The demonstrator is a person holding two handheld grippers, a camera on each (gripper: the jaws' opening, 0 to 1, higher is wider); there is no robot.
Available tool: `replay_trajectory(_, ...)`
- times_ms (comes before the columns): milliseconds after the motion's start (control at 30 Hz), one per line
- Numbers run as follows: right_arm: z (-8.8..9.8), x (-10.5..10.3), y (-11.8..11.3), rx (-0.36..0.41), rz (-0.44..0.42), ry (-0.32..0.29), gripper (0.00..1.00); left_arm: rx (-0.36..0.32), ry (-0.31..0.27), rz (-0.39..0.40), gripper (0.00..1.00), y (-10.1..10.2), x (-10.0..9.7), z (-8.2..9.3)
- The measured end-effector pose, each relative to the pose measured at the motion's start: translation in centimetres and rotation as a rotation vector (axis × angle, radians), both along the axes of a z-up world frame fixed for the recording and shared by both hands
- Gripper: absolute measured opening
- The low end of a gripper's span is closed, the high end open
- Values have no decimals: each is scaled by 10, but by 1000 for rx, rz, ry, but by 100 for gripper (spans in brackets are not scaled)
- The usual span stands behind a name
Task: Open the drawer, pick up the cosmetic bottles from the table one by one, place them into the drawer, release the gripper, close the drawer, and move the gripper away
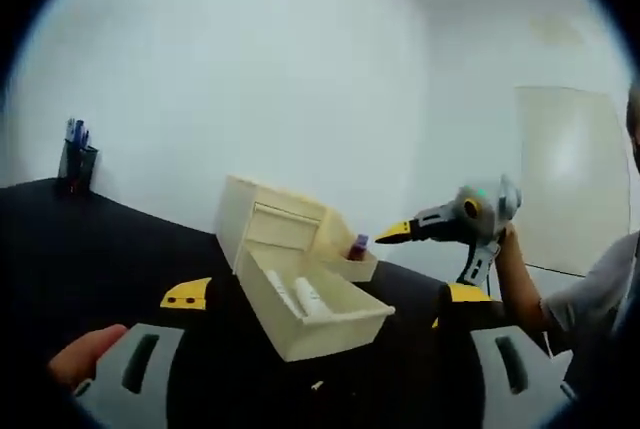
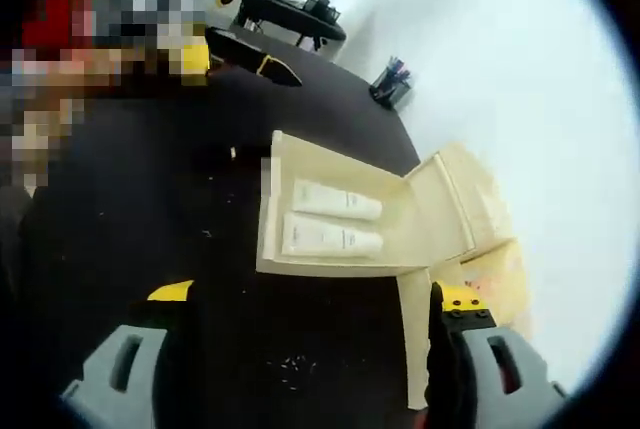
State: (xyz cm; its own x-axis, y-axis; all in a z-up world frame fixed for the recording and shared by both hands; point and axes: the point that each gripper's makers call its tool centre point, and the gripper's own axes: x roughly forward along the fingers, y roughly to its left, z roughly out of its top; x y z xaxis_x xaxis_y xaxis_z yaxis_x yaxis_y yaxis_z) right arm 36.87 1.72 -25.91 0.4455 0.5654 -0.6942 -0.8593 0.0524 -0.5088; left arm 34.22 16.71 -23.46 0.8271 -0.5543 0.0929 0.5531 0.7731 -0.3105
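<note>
Two tubes point(image 2: 334, 201), one drawer point(image 2: 330, 264), one pen cup point(image 2: 388, 84).

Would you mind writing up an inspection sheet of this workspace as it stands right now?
Surface: black table, a few pale specks on it.
Job's things: cream drawer unit with its drawer pulled open; two white tubes lie side by side inside. A small purple-capped bottle sits in an upper side tray.
Clutter: pen holder with pens at the table's far edge.
Grippers: left gripper open, empty; right gripper open, empty, above the unit.
Cables: nothing seen.
Surroundings: white wall, whiteboard.
</note>
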Motion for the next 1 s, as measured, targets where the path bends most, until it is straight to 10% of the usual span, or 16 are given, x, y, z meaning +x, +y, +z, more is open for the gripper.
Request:
replay_trajectory(233, 13, 7, 5, 50, 14, -32, 88, 2, 4, -10, 85, -1, 0, -1)
replay_trajectory(500, 39, -2, 10, 310, 26, -30, 88, -50, -19, 0, 84, 6, -2, 10)
replay_trajectory(1000, 31, 1, 2, 509, -14, -11, 93, -28, -9, -7, 83, 3, -3, 7)
